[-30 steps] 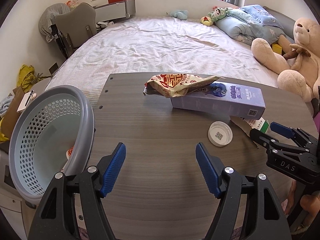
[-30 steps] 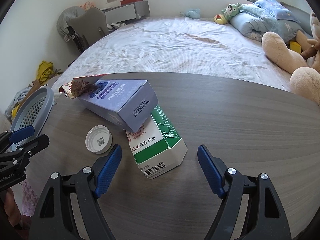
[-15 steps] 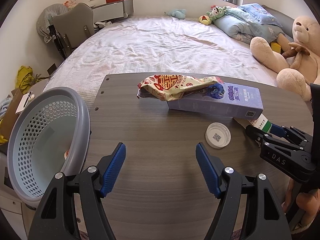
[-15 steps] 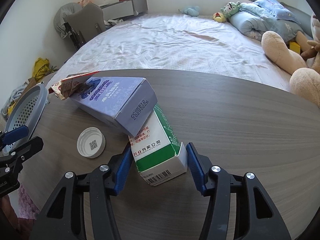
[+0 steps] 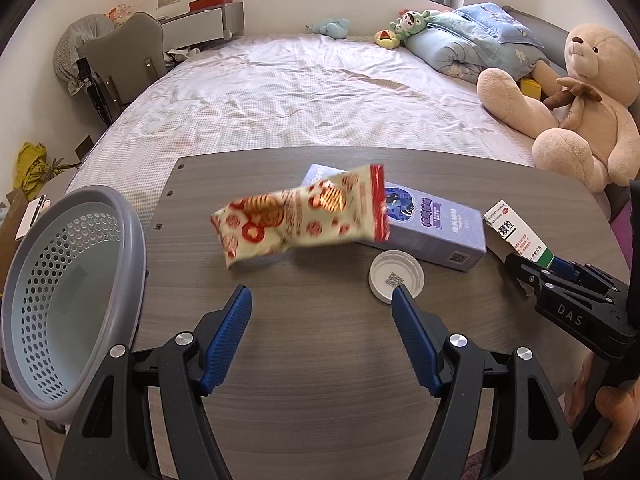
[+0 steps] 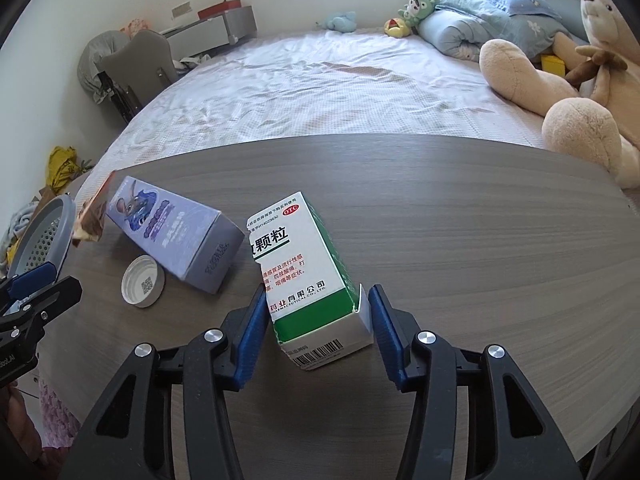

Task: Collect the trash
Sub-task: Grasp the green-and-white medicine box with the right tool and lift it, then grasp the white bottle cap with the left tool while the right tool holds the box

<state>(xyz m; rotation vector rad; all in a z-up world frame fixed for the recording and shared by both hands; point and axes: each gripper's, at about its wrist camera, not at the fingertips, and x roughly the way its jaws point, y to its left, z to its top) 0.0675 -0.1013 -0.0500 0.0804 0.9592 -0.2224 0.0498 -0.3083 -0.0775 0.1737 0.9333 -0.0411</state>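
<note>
meanwhile gripping the green-and-white cardboard medicine box (image 6: 308, 276) in the right gripper (image 6: 318, 322), blue pads clenched on its barcode end, far end tilting up off the grey wood-grain table (image 6: 480, 240). keeping the left gripper (image 5: 322, 338) released wide over bare tabletop. lying just beyond: purple cardboard box (image 5: 432, 226), white round plastic lid (image 5: 396, 276) touching it, blurred red-and-cream snack wrapper (image 5: 296, 216) in front. sitting at the table's left edge: grey perforated plastic basket (image 5: 52, 300).
</note>
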